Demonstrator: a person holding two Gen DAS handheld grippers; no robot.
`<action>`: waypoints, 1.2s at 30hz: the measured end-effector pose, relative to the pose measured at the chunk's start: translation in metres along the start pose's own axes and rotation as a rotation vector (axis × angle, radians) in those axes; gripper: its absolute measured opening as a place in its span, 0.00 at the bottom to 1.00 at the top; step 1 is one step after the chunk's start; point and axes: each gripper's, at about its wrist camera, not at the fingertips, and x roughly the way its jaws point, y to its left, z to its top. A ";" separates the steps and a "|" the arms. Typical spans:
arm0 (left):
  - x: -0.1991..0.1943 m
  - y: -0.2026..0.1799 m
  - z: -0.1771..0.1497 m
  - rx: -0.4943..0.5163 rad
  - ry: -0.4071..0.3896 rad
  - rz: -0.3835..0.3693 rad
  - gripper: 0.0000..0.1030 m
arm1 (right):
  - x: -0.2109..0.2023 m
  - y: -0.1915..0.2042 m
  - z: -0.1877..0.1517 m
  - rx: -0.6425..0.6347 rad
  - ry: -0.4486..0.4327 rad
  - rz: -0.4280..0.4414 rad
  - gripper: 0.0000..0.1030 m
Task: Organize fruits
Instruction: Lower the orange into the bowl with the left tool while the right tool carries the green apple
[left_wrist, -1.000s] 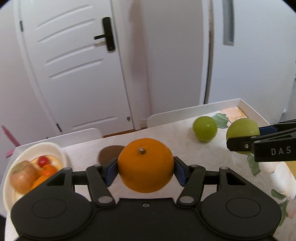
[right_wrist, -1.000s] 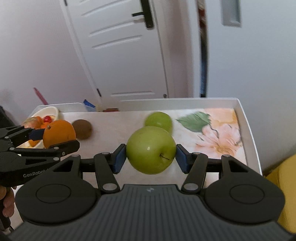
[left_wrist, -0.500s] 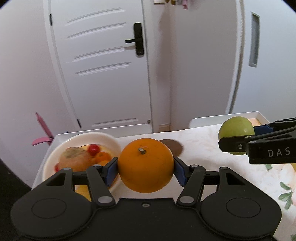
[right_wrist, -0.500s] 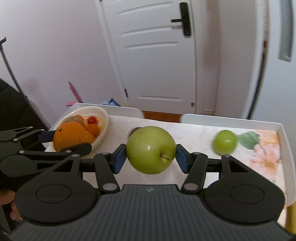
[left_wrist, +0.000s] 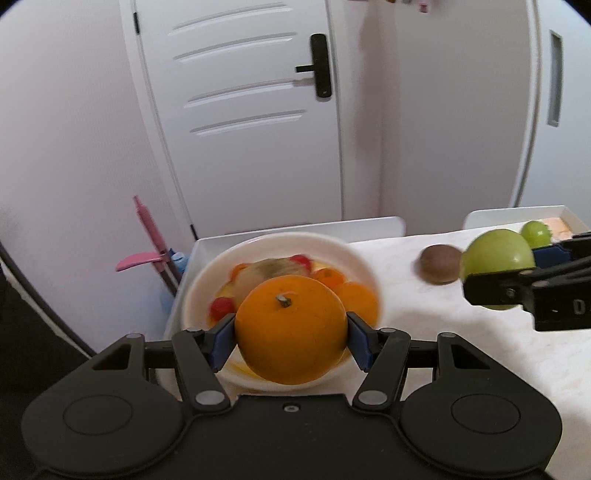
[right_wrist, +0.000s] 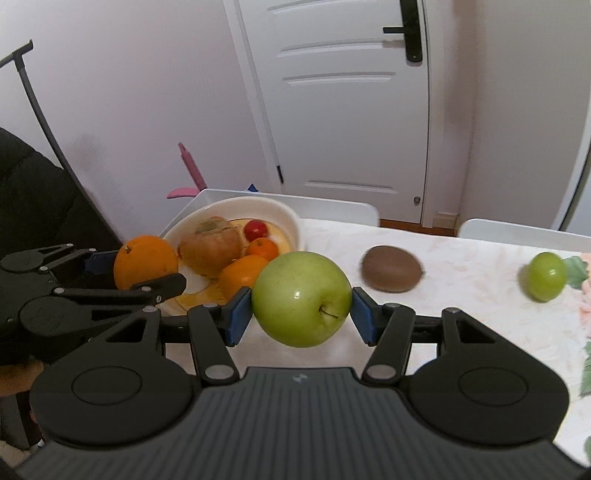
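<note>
My left gripper (left_wrist: 291, 338) is shut on an orange (left_wrist: 291, 328) and holds it over the near rim of a white bowl (left_wrist: 354, 258) that has several fruits in it. My right gripper (right_wrist: 301, 312) is shut on a big green apple (right_wrist: 301, 297), held above the table just right of the bowl (right_wrist: 288, 218). The orange (right_wrist: 144, 261) and the left gripper (right_wrist: 140, 275) show at the left of the right wrist view. The apple (left_wrist: 496, 264) and the right gripper (left_wrist: 517, 273) show at the right of the left wrist view. A kiwi (right_wrist: 392, 270) and a small green fruit (right_wrist: 546, 275) lie on the table.
The table (right_wrist: 461, 314) has a raised white rim (right_wrist: 332, 206) and a flowered cloth at its right. A pink-handled tool (left_wrist: 147, 236) leans by the wall left of the table. A white door (left_wrist: 240, 110) is behind. A dark sleeve (right_wrist: 33, 192) is at far left.
Both grippers have swung left with their fruits. The bowl, at the far left before, is now right under the orange, and the apple is near the bowl's right side.
</note>
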 end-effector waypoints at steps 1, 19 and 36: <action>0.004 0.006 -0.001 -0.002 0.002 0.004 0.64 | 0.004 0.005 -0.001 0.000 0.002 0.000 0.70; 0.056 0.060 -0.008 -0.029 0.034 -0.012 0.67 | 0.045 0.052 -0.006 -0.019 0.028 -0.012 0.70; 0.015 0.077 -0.005 -0.067 -0.026 0.000 0.92 | 0.051 0.075 -0.003 -0.169 0.022 0.015 0.70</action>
